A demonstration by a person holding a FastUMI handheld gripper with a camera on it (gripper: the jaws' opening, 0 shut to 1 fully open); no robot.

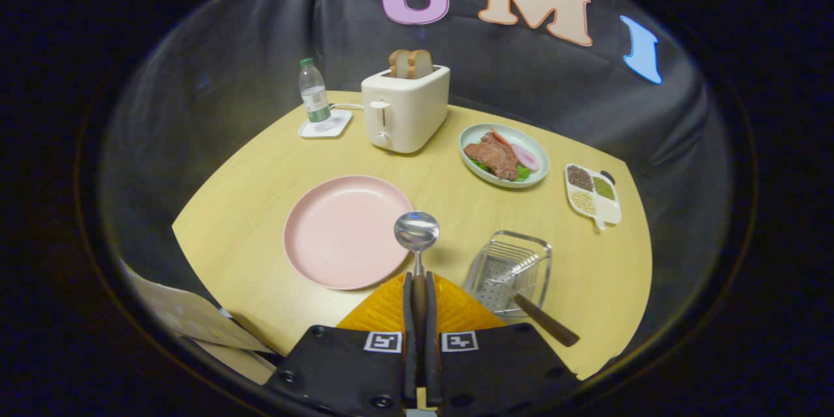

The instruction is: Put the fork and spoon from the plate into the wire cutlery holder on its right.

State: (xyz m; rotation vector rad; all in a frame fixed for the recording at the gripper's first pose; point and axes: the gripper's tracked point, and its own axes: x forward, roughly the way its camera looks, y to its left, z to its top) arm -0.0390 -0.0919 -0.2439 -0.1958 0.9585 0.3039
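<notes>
Big wooden table with a pink plate sitting bare in the middle. Right of the plate is the wire holder, fork already lying in it, handle poking out. Just off the plate's right edge, the gripper fingers are pinched tight on the spoon handle, bowl pointing up.
</notes>
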